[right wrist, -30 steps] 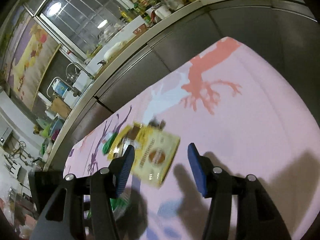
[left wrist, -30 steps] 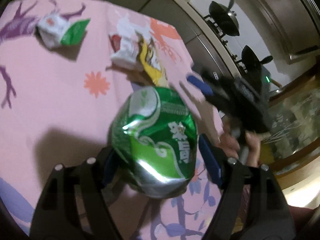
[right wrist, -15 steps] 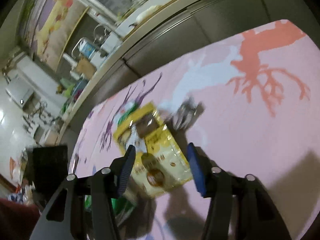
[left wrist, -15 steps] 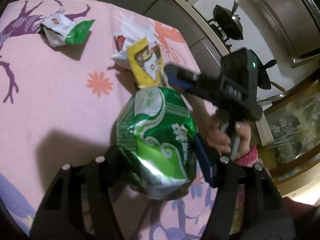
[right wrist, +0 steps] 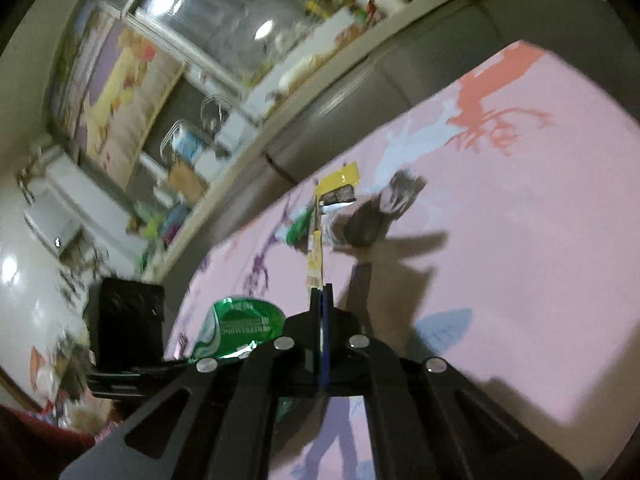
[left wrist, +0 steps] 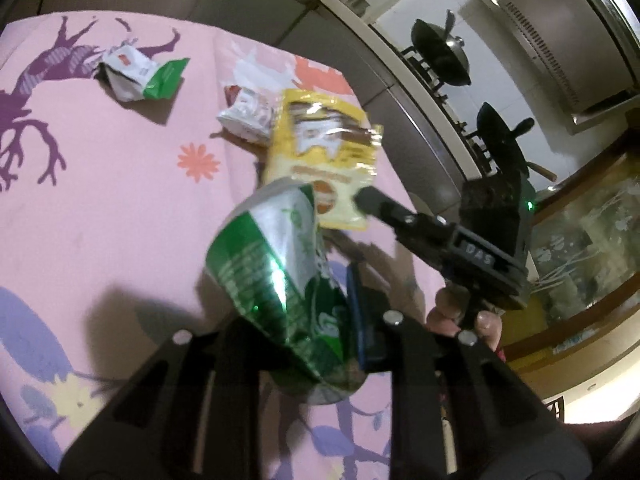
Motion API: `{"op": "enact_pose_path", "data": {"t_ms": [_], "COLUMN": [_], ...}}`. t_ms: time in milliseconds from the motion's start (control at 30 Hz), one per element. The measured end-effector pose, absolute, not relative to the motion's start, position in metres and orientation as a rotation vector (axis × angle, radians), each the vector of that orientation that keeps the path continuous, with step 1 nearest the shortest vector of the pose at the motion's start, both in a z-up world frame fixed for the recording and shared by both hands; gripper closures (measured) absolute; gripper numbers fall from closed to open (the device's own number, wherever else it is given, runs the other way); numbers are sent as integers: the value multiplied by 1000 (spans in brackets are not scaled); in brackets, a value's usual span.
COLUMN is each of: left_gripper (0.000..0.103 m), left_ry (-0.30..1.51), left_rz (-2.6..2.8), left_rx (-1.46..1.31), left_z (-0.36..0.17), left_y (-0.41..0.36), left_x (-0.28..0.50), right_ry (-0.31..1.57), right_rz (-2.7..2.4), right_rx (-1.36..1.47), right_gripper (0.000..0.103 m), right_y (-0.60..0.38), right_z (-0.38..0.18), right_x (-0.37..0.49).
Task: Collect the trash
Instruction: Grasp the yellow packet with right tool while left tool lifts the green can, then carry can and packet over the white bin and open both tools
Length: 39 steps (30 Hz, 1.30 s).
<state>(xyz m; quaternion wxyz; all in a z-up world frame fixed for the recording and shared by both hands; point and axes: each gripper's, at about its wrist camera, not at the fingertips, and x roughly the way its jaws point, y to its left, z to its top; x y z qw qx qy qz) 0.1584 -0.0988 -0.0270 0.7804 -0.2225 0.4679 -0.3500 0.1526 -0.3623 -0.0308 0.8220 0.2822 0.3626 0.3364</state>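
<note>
My left gripper (left wrist: 320, 320) is shut on a crushed green can (left wrist: 276, 276) and holds it above the pink tablecloth (left wrist: 100, 200). My right gripper (right wrist: 322, 300) is shut on a yellow snack packet (right wrist: 316, 248), seen edge-on and lifted off the cloth. In the left wrist view the right gripper (left wrist: 368, 200) pinches the yellow packet (left wrist: 324, 164) just beyond the can. The can also shows in the right wrist view (right wrist: 240, 328). A white and green wrapper (left wrist: 140, 76) and a crumpled white wrapper (left wrist: 248, 114) lie on the cloth.
The crumpled white wrapper shows in the right wrist view (right wrist: 400, 196) with a green wrapper (right wrist: 298, 228) behind the packet. Grey cabinet fronts (right wrist: 340, 100) run along the far table edge. A stove with dark pans (left wrist: 440, 52) stands beyond the table.
My right gripper has closed on the yellow packet and lifted it off the cloth. My left gripper has kept hold of the can, which has tilted.
</note>
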Motion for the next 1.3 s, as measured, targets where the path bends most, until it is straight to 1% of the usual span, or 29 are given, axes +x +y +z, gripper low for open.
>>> {"op": "enact_pose_path", "data": {"t_ms": [167, 300, 433, 600, 767, 933, 1000, 1033, 1067, 1133, 1167, 1267, 1300], "left_gripper": [83, 83, 83, 83, 83, 83, 83, 81, 70, 59, 56, 52, 52], "left_ry": [1004, 1015, 1013, 1001, 999, 1035, 1077, 1114, 1135, 1153, 1150, 1149, 1143], "left_rz": [-787, -846, -933, -1065, -1138, -1129, -1098, -1085, -1072, -1045, -1036, -1035, -1037], "left_rx": [-451, -380, -277, -146, -34, 29, 43, 40, 38, 24, 21, 21, 19], "left_z": [-15, -6, 11, 30, 32, 17, 4, -5, -9, -15, -17, -15, -13], "left_y": [-110, -145, -207, -315, -427, -492, -511, -519, -524, -528, -528, -525, -522], "left_x": [150, 149, 156, 167, 183, 200, 206, 210, 212, 216, 217, 214, 213], "right_ry": [679, 620, 530, 461, 486, 529, 532, 527, 525, 526, 534, 534, 529], "right_rz": [618, 508, 347, 129, -37, -101, -124, -127, -127, -124, -112, -98, -99], "right_rx": [755, 830, 892, 911, 850, 782, 765, 755, 749, 758, 776, 816, 814], "right_gripper": [103, 103, 103, 103, 103, 103, 103, 103, 103, 103, 103, 98, 93], "right_y": [-410, -458, -521, -589, -625, -631, -631, -630, -628, -630, -631, -633, -633], "right_z": [-33, -39, -43, -49, -56, -66, -70, -71, -73, -78, -81, -84, -81], "right_x": [115, 84, 51, 20, 13, 20, 20, 21, 21, 18, 20, 16, 17]}}
